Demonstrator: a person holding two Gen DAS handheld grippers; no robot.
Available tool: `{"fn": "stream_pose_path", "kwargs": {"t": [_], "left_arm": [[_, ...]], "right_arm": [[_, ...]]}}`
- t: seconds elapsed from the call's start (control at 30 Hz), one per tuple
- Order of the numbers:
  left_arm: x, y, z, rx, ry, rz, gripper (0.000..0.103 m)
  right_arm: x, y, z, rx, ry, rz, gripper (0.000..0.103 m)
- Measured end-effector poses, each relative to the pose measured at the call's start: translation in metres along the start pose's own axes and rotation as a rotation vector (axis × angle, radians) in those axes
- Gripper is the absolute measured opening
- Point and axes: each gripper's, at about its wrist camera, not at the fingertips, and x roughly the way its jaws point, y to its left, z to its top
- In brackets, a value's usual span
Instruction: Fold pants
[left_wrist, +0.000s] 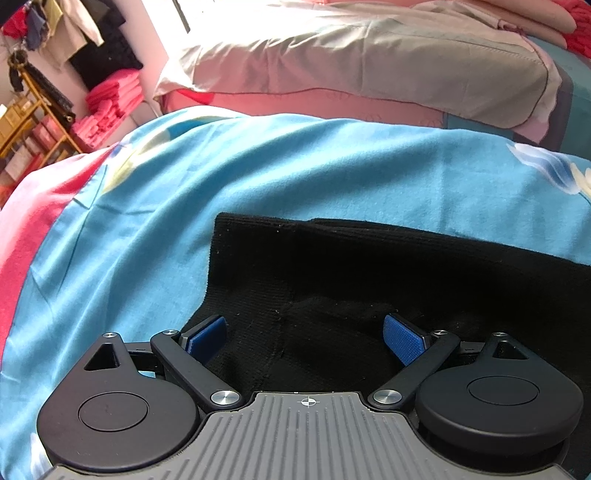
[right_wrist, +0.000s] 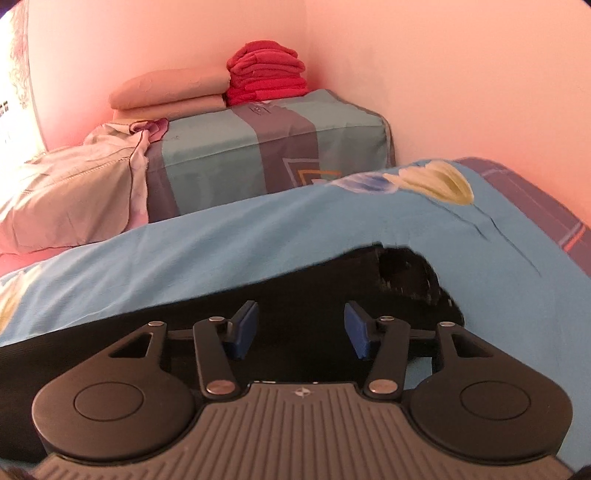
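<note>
Black ribbed fabric, the pants (left_wrist: 369, 280), is seen spread flat on a bed covered by a light blue sheet (left_wrist: 258, 166) printed with pale flowers. In the left wrist view the pants fill the lower centre and lower right of the frame, with a squared corner shown at the centre left and a vertical seam running down the middle. The left tongs (left_wrist: 306, 338) are held low over this cloth with their blue pads (left_wrist: 404, 338) spread wide apart; nothing is gripped between them, and whether the pads touch the fabric cannot be told.

In the right wrist view the pants (right_wrist: 295, 295) are laid as a dark band from the lower left to the centre right of the frame, ending in a rumpled, blurred edge at the right. The right tongs (right_wrist: 301, 330) are likewise set open above the cloth, the two blue pads (right_wrist: 356, 332) parted and no fabric caught between them.

Toward the top of the left wrist view a pale pillow (left_wrist: 369, 62) is laid across the bed, and stacked pink towels (left_wrist: 110, 107) with hanging clothes are seen at the upper left. In the upper centre of the right wrist view a stack of red folded cloths (right_wrist: 266, 74) and a peach folded blanket (right_wrist: 170, 90) are set on a block covered in teal and grey fabric (right_wrist: 277, 147), against a pink wall.
</note>
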Motion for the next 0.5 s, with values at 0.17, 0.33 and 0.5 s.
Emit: {"fn": "stream_pose_path", "kwargs": {"t": [0.17, 0.33, 0.5], "left_arm": [[0.005, -0.002, -0.001, -0.01, 0.007, 0.006, 0.103], [0.008, 0.002, -0.002, -0.027, 0.009, -0.001, 0.103], [0.009, 0.005, -0.005, -0.044, 0.004, -0.008, 0.103]], "right_arm": [[0.019, -0.006, 0.011, 0.029, -0.033, -0.12, 0.068], [0.033, -0.017, 0.011, 0.035, -0.016, -0.061, 0.008], [0.007, -0.025, 0.028, 0.073, -0.15, 0.002, 0.008]]}}
